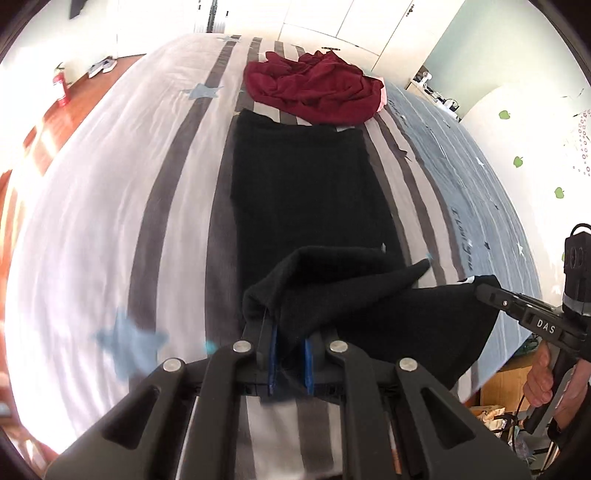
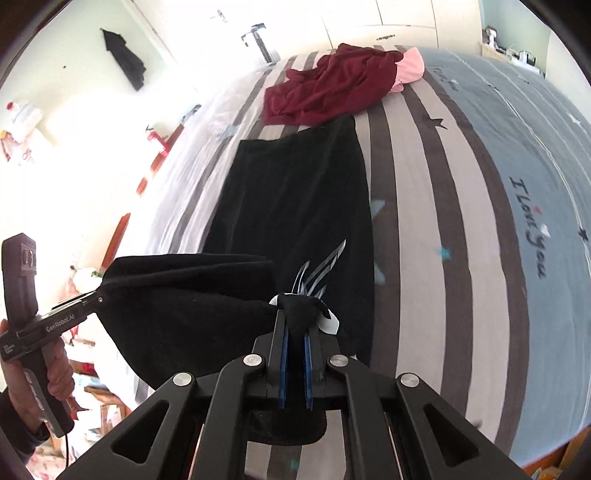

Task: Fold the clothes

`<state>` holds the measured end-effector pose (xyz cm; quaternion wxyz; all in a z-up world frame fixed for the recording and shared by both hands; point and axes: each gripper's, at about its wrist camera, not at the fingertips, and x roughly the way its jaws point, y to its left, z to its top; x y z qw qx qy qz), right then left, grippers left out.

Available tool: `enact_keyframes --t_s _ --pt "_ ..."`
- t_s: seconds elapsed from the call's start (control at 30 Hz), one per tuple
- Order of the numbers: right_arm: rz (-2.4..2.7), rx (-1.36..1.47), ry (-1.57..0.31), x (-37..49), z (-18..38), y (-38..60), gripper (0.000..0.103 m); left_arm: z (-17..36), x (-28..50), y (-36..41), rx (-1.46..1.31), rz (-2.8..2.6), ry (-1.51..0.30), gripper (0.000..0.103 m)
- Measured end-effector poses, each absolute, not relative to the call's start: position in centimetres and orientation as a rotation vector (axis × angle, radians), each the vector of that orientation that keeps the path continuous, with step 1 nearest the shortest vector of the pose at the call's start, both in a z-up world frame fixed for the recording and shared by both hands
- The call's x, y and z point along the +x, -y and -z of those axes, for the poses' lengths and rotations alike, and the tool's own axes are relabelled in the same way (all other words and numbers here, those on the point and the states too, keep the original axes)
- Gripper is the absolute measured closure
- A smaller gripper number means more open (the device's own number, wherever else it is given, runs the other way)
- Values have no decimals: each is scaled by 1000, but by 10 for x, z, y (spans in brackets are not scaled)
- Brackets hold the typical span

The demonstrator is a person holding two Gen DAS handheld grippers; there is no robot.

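A long black garment [image 1: 303,192] lies lengthwise along the striped bed [image 1: 110,206]; in the right wrist view the black garment [image 2: 295,199] shows a pale printed mark near its lifted end. My left gripper [image 1: 290,334] is shut on one near corner of it. My right gripper [image 2: 297,325] is shut on the other near corner, where a white tag pokes out. The near edge hangs lifted between the two grippers above the bed. From the left wrist view the right gripper [image 1: 480,286] appears at the right, a hand [image 1: 541,376] on its handle.
A crumpled dark red garment [image 1: 317,90] lies at the far end of the bed, a pink one [image 2: 408,66] beside it. White wardrobe doors [image 1: 351,22] stand beyond. Wooden floor and a red fire extinguisher [image 1: 61,86] are at the left; clutter sits off the bed's near side.
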<state>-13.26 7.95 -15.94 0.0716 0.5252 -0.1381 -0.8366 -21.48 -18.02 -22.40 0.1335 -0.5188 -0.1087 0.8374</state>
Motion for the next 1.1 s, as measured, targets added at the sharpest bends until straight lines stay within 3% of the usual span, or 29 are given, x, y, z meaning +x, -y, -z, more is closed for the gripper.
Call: enact_keyframes --t_s 0.1,0.13,0.3,0.47,0.83,1.0,1.07,1.1 --pt "2517 1574 408 -182 189 -84 97 257 -259 180 -1524 -2430 261 94" --pt "2517 1575 407 -198 200 -86 97 240 -247 210 -1535 -2424 250 94" --pt "2491 1595 464 -245 240 -100 97 256 -279 215 -1557 -2409 206 94" --pt "2457 1594 485 -268 252 -104 97 304 -329 179 -1594 -2399 228 94" --pt "2382 1678 500 -316 285 -113 96 340 -367 180 -1725 -2368 354 93" --pt "2349 1651 514 -310 286 -120 90 326 -360 188 -1662 -2378 453 91" --pt "2360 1599 538 -301 276 -127 85 316 -351 188 -1614 -2410 444 88" --pt "2378 1586 554 -297 272 -133 77 314 -348 188 -1603 -2414 449 87"
